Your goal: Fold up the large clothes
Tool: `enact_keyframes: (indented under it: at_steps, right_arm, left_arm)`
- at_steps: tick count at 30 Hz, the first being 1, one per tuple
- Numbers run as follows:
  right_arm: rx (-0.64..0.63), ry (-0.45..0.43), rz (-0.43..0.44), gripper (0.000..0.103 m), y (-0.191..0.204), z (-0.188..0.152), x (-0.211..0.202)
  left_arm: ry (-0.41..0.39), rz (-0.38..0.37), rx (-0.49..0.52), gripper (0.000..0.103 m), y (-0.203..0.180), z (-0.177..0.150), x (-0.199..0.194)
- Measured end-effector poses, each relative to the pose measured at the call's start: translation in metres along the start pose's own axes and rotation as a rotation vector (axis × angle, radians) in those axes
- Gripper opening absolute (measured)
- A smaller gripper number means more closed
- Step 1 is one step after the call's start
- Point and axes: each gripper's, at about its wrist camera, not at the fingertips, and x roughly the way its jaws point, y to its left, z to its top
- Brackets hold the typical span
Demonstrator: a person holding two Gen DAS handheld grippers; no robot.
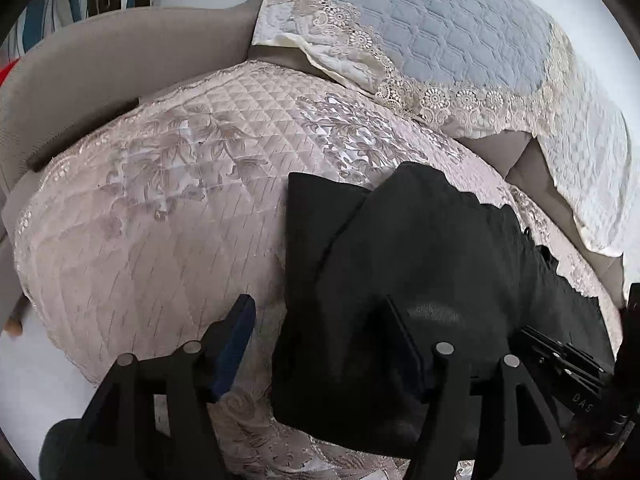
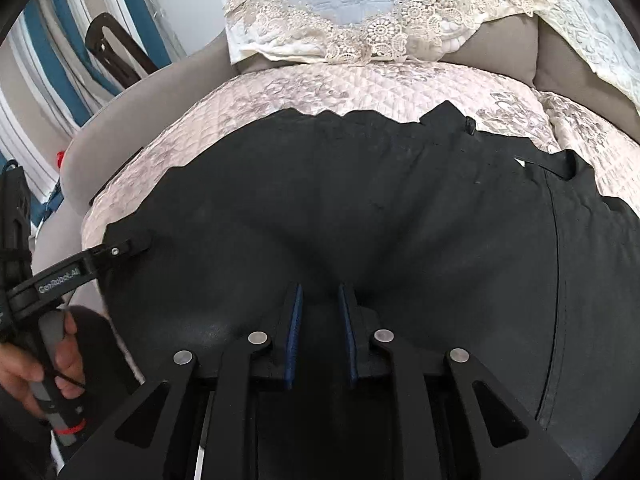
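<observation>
A large black garment (image 2: 400,208) lies spread on the pink quilted sofa cover (image 2: 280,88), its belt-looped edge toward the backrest. My right gripper (image 2: 320,316) stands over the garment's near part. Its blue pads are close together with a ridge of black cloth pinched between them, and creases run out from the pinch. In the left wrist view my left gripper (image 1: 320,332) is open wide and straddles the garment's (image 1: 420,260) left edge. One finger is over the quilt (image 1: 140,220), the other over the cloth, and neither grips anything. One of its fingers (image 2: 120,249) shows at that edge in the right wrist view.
A grey sofa arm (image 1: 100,52) curves along the left. A blue-grey quilted throw with lace trim (image 1: 420,28) covers the backrest. A hand (image 2: 36,368) holds the left tool's handle. Striped curtain (image 2: 44,60) and a dark frame (image 2: 116,56) stand beyond the sofa arm.
</observation>
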Motion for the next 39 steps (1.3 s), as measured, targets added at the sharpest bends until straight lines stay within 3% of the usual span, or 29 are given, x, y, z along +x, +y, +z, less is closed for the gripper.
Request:
enact_keyframes:
  at_steps: [6, 9, 11, 21, 23, 30, 35, 39]
  right_arm:
    - [-0.03, -0.043, 0.034, 0.018, 0.015, -0.005, -0.033]
    - [-0.016, 0.025, 0.05, 0.017, 0.015, -0.016, -0.013]
    - [-0.026, 0.009, 0.047, 0.017, 0.015, -0.02, -0.012]
    - [-0.007, -0.029, 0.048, 0.017, 0.008, -0.025, -0.051]
    - [0.019, -0.05, 0.036, 0.017, -0.002, -0.027, -0.063]
    - [0.149, -0.11, -0.045, 0.017, -0.059, -0.049, -0.115]
    - [0.252, -0.142, -0.089, 0.017, -0.095, -0.07, -0.144]
    - [0.313, -0.169, -0.108, 0.017, -0.115, -0.084, -0.165]
  left_arm:
    - [-0.006, -0.019, -0.032, 0.071, 0.006, 0.005, 0.003]
    - [-0.005, -0.037, -0.043, 0.074, 0.006, 0.007, 0.01]
    - [-0.002, -0.023, -0.021, 0.073, 0.002, 0.007, 0.01]
    - [0.034, -0.098, -0.021, 0.032, 0.0, -0.002, 0.004]
    - [0.034, -0.098, -0.026, 0.017, 0.0, 0.001, 0.0]
    - [-0.022, -0.234, -0.012, 0.012, -0.023, 0.021, -0.045]
    - [-0.076, -0.386, 0.096, 0.011, -0.084, 0.033, -0.084]
    - [-0.062, -0.508, 0.208, 0.01, -0.148, 0.03, -0.088]
